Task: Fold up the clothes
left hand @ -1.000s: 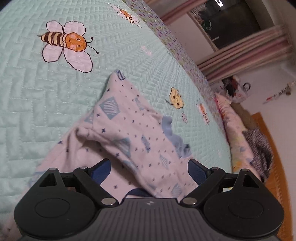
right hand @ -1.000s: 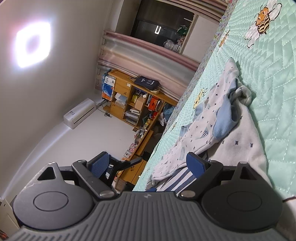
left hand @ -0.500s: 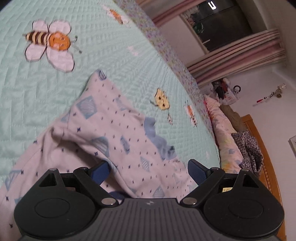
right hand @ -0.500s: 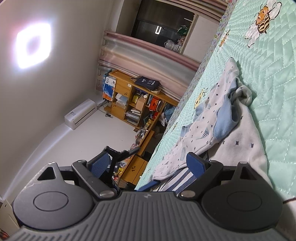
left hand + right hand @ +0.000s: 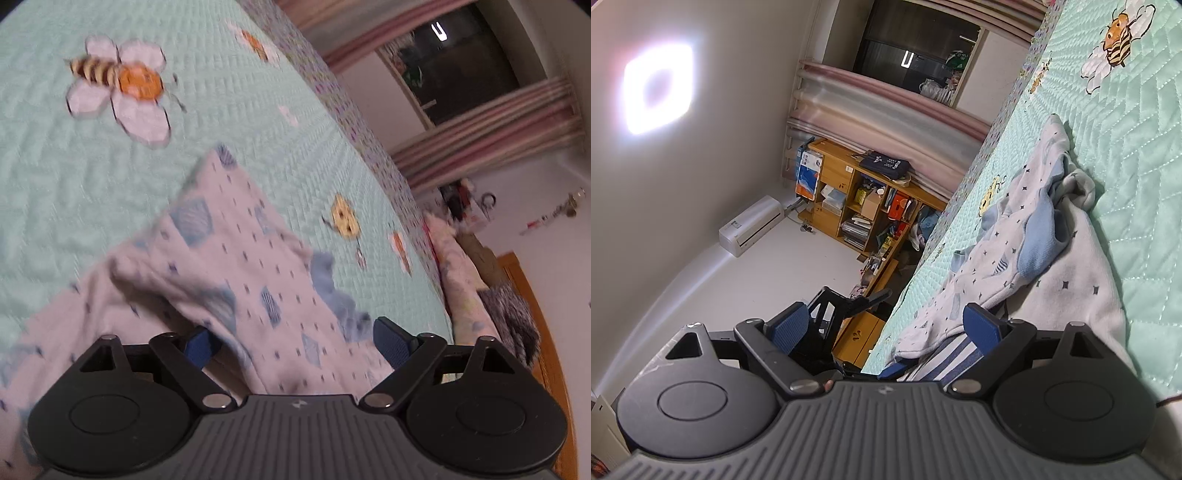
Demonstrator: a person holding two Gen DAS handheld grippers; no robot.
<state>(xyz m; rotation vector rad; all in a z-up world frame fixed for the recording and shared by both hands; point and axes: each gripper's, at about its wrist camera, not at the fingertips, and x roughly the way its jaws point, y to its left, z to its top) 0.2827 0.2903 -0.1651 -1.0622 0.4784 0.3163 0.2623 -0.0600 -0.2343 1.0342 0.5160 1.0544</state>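
A small white garment (image 5: 236, 266) with blue trim is seen lying crumpled on a mint quilted bedspread (image 5: 74, 166). It is judged soft, light and floppy, best pinched at a hem or cuff. The left gripper (image 5: 295, 341) is closing slightly around loose cloth, nothing yet pinched; the right gripper (image 5: 886, 325) is held wide, empty.
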